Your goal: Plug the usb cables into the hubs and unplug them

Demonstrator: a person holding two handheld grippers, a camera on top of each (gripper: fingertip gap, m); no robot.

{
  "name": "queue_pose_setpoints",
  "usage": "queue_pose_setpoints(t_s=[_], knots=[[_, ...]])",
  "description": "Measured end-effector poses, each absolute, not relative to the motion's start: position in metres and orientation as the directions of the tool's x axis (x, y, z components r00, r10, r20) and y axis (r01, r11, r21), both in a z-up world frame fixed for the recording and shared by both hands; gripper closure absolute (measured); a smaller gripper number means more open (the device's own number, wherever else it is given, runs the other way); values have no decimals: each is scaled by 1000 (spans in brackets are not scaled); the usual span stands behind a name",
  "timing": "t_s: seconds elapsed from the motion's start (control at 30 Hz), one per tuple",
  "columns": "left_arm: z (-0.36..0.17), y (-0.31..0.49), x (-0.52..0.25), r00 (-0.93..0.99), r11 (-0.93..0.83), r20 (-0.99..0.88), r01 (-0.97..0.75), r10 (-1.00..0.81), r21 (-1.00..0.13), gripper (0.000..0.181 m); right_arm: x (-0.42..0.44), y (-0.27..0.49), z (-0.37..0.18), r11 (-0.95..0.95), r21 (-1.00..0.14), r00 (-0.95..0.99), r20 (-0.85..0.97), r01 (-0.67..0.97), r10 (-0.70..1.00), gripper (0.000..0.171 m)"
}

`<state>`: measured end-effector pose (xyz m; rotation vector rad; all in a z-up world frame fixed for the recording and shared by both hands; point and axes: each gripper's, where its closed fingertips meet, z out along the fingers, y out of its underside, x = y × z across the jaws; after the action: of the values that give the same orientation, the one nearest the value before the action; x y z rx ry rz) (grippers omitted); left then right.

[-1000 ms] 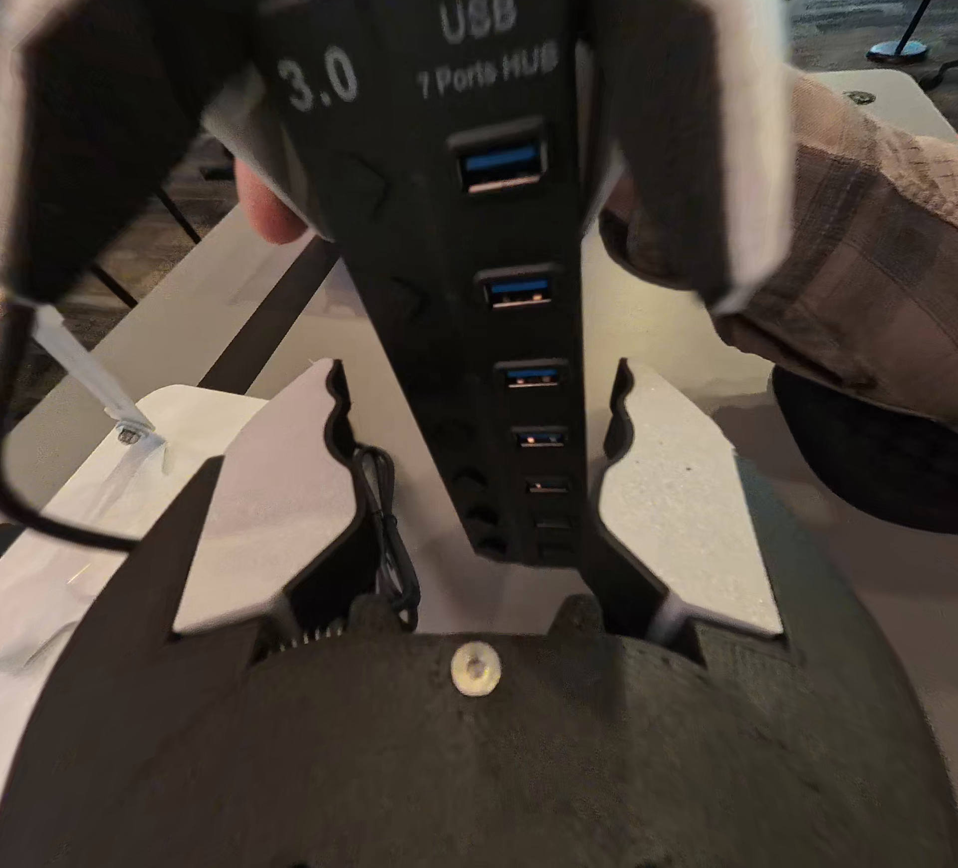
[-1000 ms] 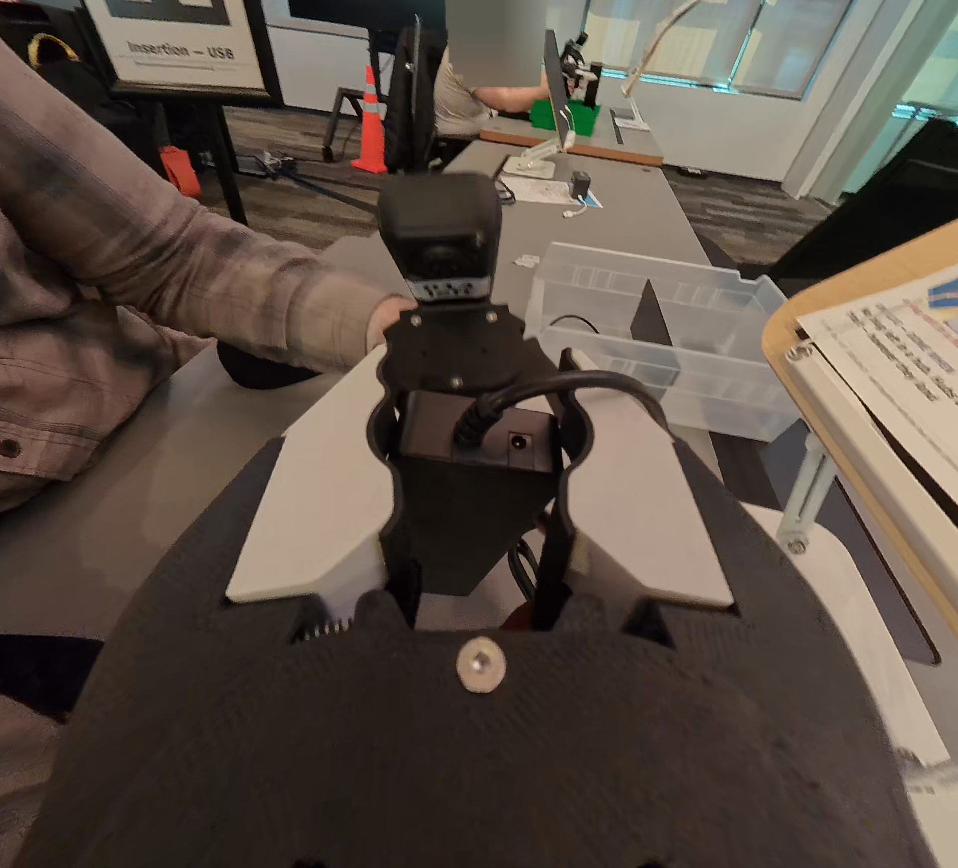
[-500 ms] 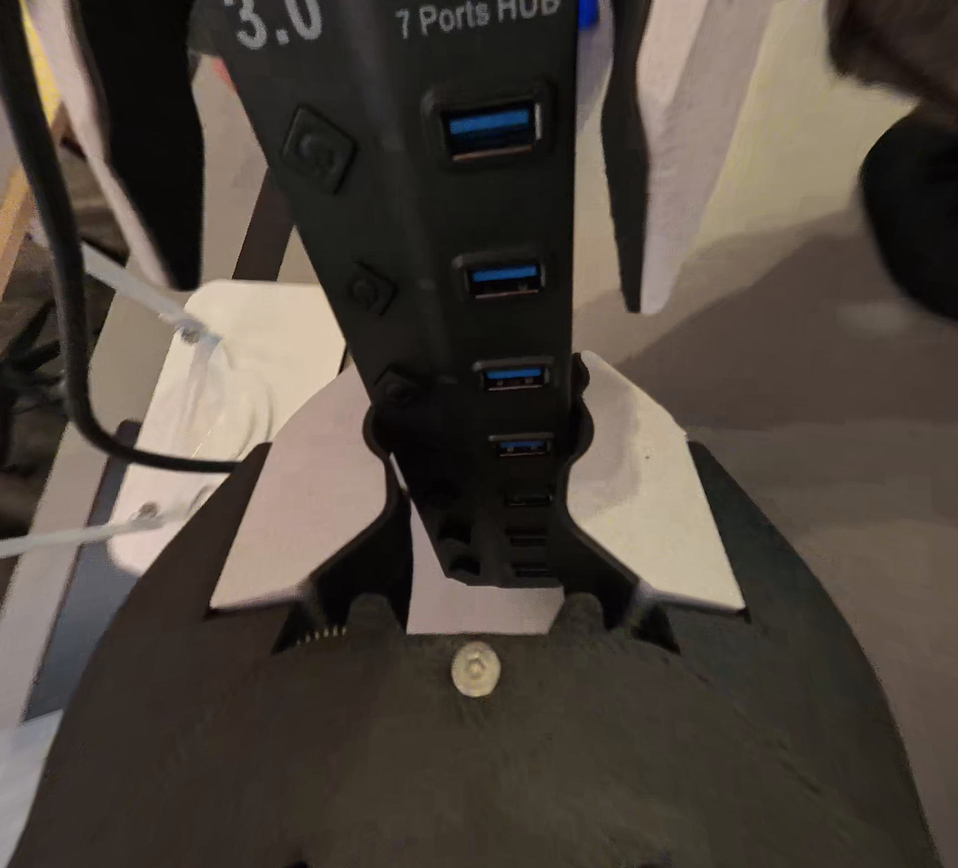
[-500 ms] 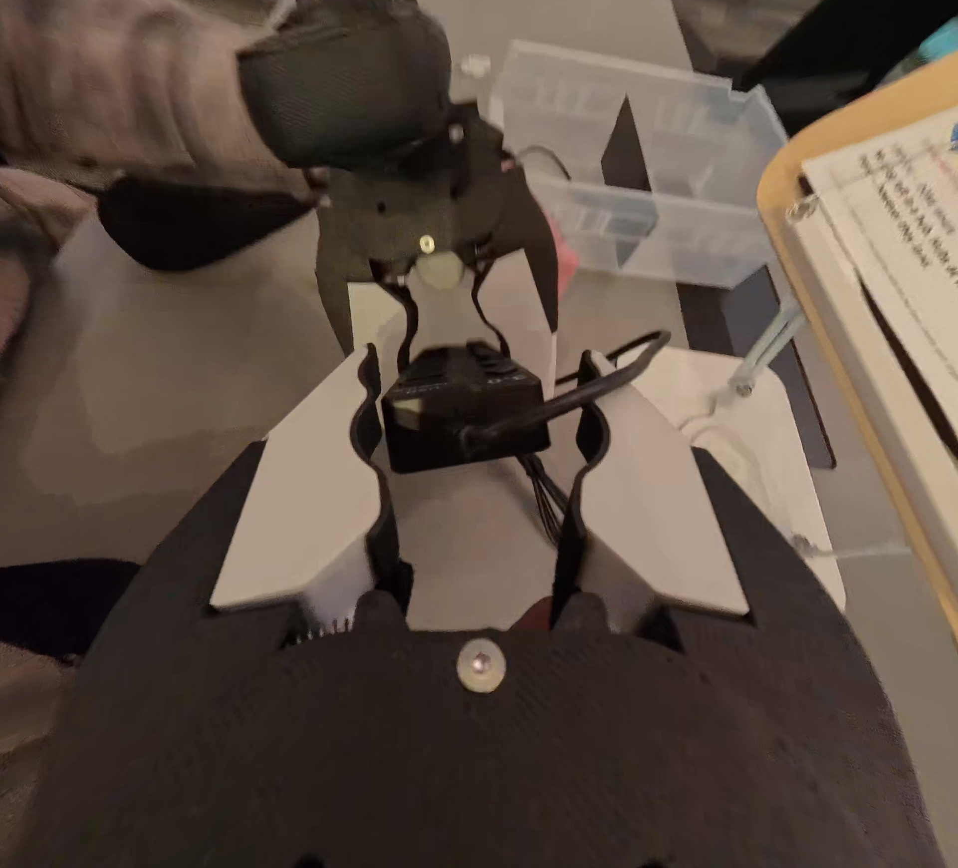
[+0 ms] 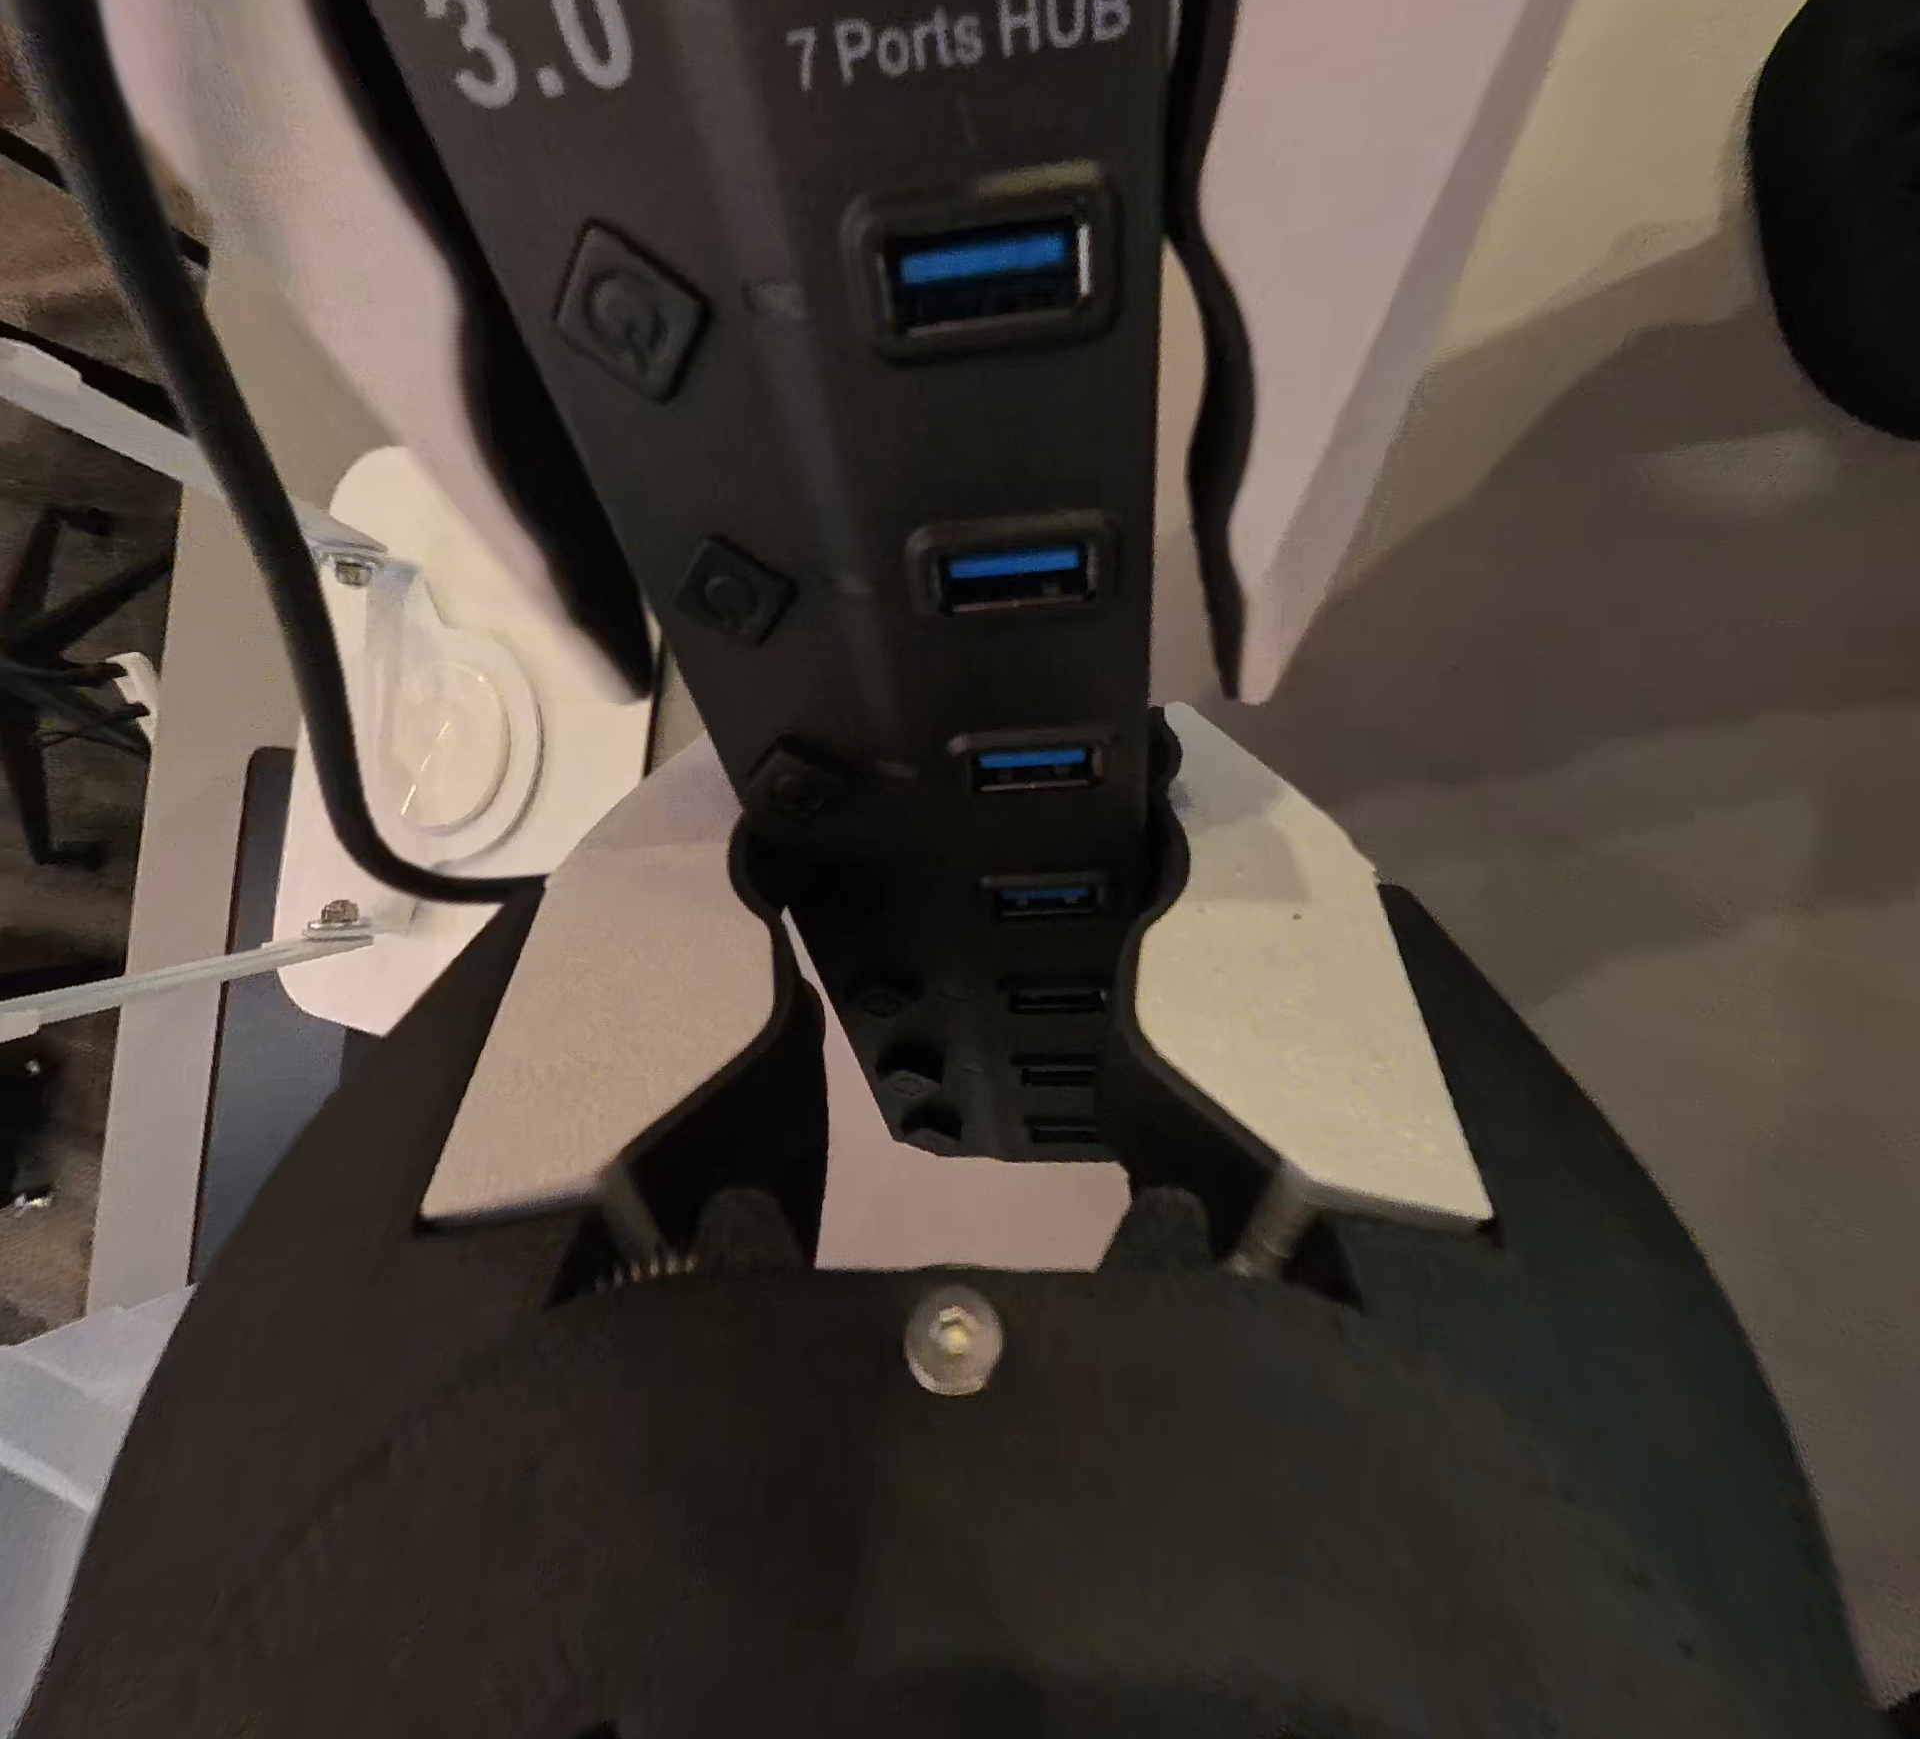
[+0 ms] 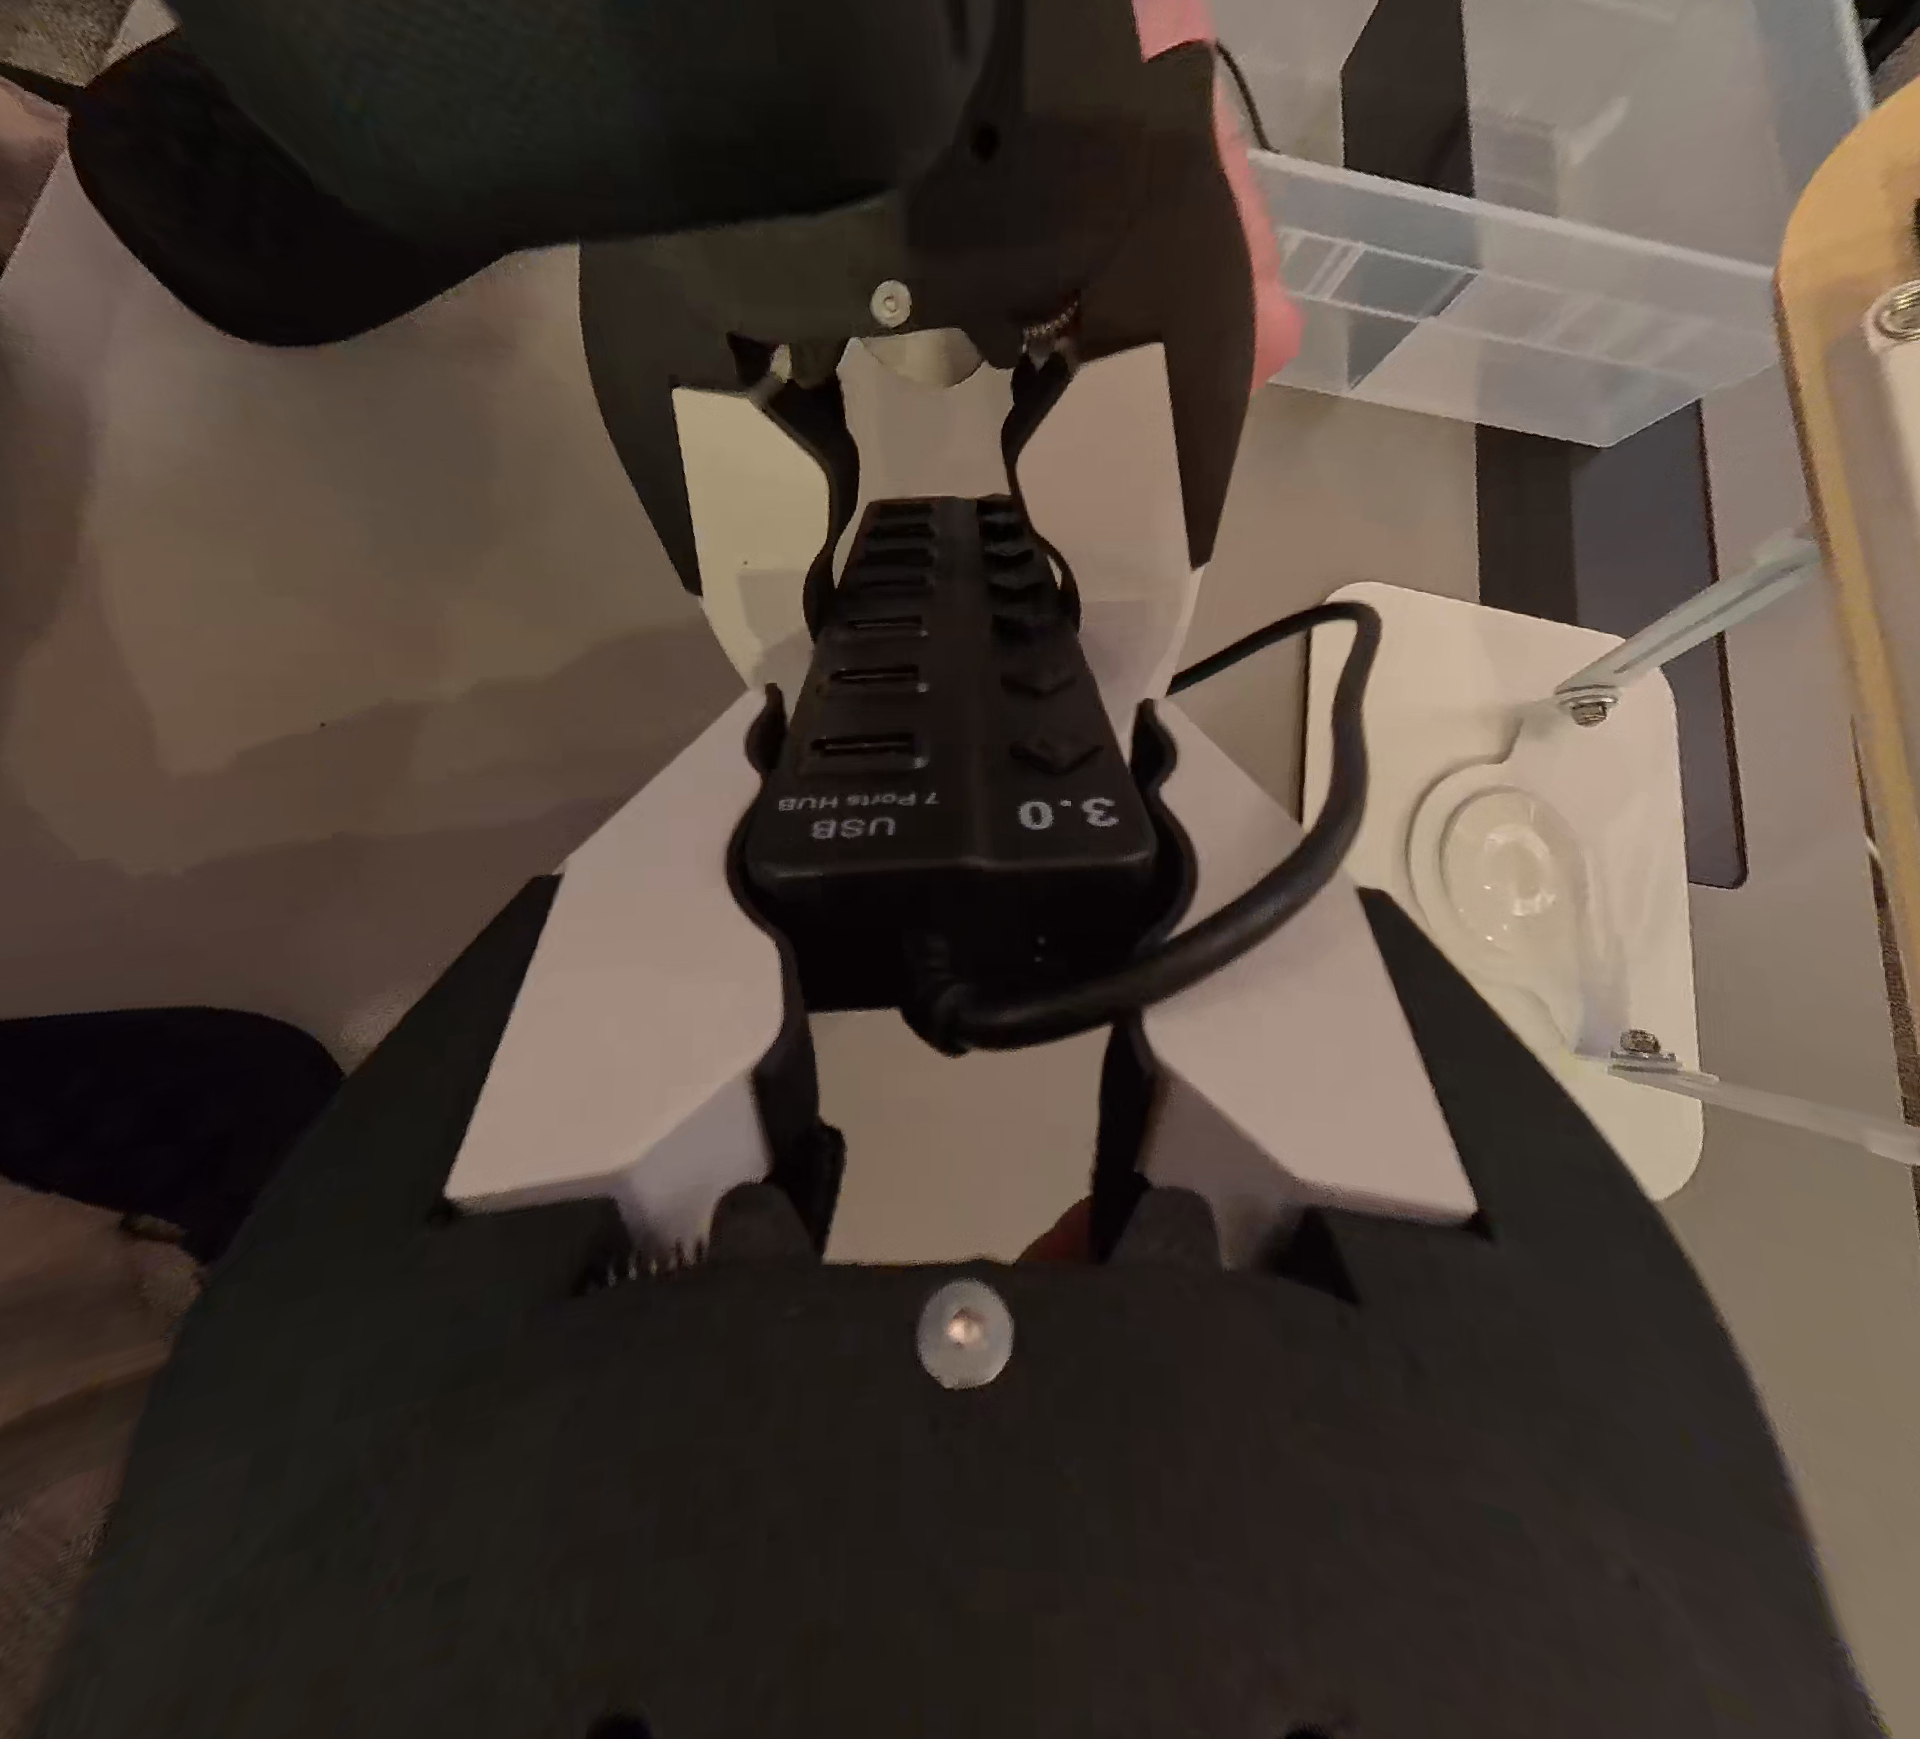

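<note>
A long black hub point(image 6: 951, 733) is held between two hand-held grippers, one at each end, above a pale desk point(image 6: 312, 598). The right hand-held gripper point(image 6: 961, 842) is clenched on the end of the hub that bears white lettering — the same end where a thick black cable point(image 6: 1247, 920) leaves it. The left hand-held gripper point(image 5: 961, 842) grasps the opposite, far end of the hub, its fingers point(image 5: 644, 951) pressed against both long sides. In the right wrist view that left hand-held gripper point(image 6: 935, 546) faces back along the hub.

Along the hub's top face run a row of ports point(image 5: 982, 271) with blue inserts, and beside them a row of small square buttons point(image 5: 629, 307).

From the hub's lettered end the cable loops out to one side and passes over a white plate point(image 6: 1455, 681) lying on the desk just beside the hub. A clear suction cup point(image 6: 1507, 868) with clear brackets sits on that plate. Beyond the plate, past the hub's far end, stands a clear plastic bin point(image 6: 1507, 235) with a dark divider point(image 6: 1403, 37) inside. A dark rounded shape point(image 5: 1839, 183) shows at the edge of the left wrist view, beside the hub's lettered end — I cannot tell what it is.
</note>
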<state>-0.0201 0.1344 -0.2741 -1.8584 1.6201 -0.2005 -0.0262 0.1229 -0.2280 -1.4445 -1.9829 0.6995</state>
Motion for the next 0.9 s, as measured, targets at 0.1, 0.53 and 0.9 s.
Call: queue_pose_setpoints(t_s=[0.1, 0.53, 0.9], knots=[[-274, 133, -21, 221, -27, -275, -822, -936, -569, 117, -27, 122, -228, 272, -712, -253, 136, 647, 958, 108], [-278, 134, -20, 208, -28, -266, -833, -941, -552, 117, -28, 122, -227, 292, -698, -256, 159, 654, 953, 109], [-256, 132, -35, 264, -34, -301, -801, -916, -598, 100, -16, 133, -228, 249, -715, -208, 146, 653, 967, 109]])
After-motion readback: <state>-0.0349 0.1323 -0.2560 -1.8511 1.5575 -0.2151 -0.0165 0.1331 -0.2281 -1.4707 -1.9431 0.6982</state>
